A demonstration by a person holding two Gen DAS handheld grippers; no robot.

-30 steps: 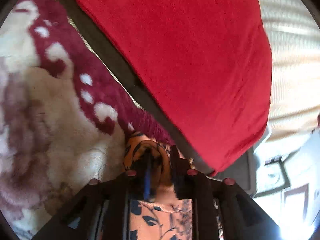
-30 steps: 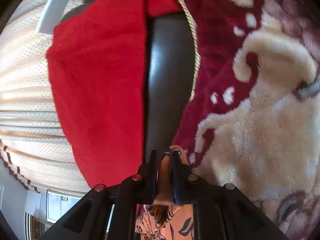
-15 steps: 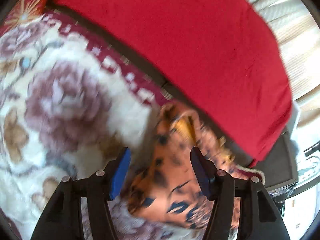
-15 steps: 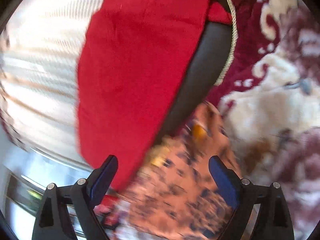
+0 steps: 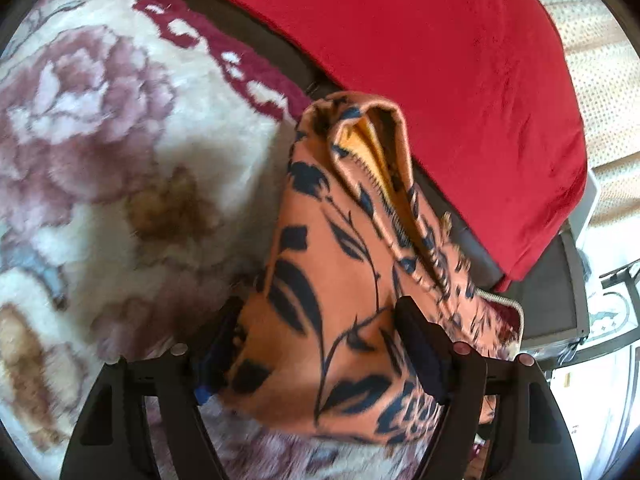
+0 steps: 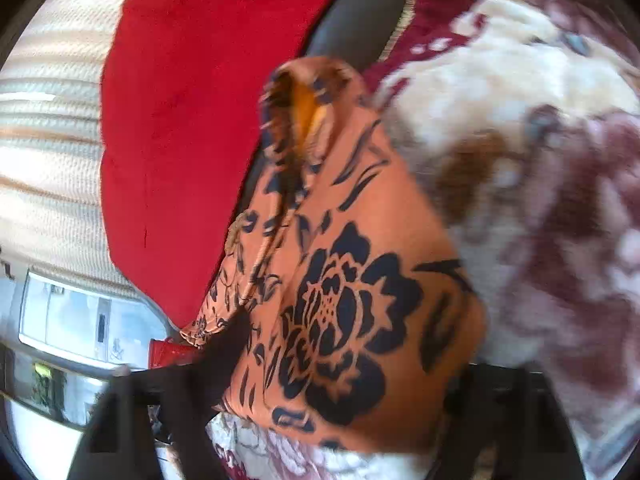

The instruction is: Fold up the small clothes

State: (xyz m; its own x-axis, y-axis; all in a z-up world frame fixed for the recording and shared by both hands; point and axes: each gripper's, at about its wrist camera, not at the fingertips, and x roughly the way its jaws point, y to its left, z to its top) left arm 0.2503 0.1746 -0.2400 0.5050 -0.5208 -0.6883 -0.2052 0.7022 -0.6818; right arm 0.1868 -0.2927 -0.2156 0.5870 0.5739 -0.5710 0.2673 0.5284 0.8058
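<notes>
orange floral garment (image 5: 340,280) lain bunched on floral plush blanket (image 5: 120,140), beside red cushion (image 5: 440,60). left tongs (image 5: 320,344) and right tongs (image 6: 340,360) both spread wide, straddling the cloth, pinching nothing. judged between folds; next move likely called for gripping two edges and smoothing flat. no containers visible.

Bright daylight, motion blur throughout, fisheye edges warped, dark vignette.
</notes>
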